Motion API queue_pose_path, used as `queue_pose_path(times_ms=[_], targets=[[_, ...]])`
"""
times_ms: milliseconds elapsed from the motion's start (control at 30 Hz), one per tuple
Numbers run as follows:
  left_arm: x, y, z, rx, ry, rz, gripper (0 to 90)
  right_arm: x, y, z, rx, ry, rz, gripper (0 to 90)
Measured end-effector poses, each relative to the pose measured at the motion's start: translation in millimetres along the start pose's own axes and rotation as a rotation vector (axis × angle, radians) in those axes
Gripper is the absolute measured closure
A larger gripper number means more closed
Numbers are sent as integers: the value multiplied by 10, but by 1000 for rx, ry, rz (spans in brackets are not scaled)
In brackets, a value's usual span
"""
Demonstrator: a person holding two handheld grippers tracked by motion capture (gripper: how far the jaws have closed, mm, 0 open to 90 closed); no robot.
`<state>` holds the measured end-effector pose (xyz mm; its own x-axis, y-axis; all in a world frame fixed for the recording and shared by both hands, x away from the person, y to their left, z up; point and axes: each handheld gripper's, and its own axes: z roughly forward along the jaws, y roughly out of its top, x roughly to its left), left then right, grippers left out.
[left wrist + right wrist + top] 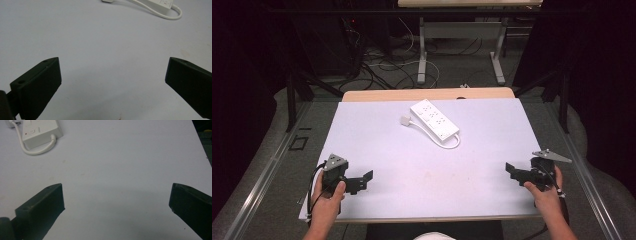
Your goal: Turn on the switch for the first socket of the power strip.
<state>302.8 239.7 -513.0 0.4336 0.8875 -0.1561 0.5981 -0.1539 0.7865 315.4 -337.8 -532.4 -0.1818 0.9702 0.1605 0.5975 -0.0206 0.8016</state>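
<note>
A: Item one, the power strip (435, 119). Location?

B: White, several sockets, lying flat on the counter (377, 150) at about twelve o'clock from the person, toward the far edge. It sits on a diagonal. Its cord (451, 145) loops out from the near end and runs back along the side to the plug (406, 120), which rests on the counter at the strip's nine o'clock, just beside it. Nothing is plugged into the sockets, as far as the high view lets me tell.

A: Item two, left hand-held gripper (362, 181)?

B: Near counter corner, roughly eight o'clock. Jaws spread wide, nothing between them. Its own view shows both jaws apart over bare surface, with the cord loop (172, 14) at the top edge.

A: Item three, right hand-held gripper (512, 171)?

B: Roughly four o'clock, near counter edge. Also released and empty. In its view the strip's switch end (40, 132) sits at the upper left.

A: Reason for that arrangement?

B: My reading: both tools are parked well apart from the strip, one on each side, jaws angled inward toward it. That looks like a ready stance before a reach, with each side free to take a part, perhaps one steadying the body and the other taking the plug. The short cord would limit how far the plug can travel.
</note>
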Motion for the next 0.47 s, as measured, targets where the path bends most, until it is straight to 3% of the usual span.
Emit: queue_pose_path(times_ms=[67,167,467], targets=[[3,-2,5,-1,0,0,3,-9,-13,30,-18,-10,11,0],[3,-2,8,-2,1,3,3,-23,-15,23,13,4,23,0],[1,-8,18,-7,8,2,3,-32,-24,35,17,-1,26,0]])
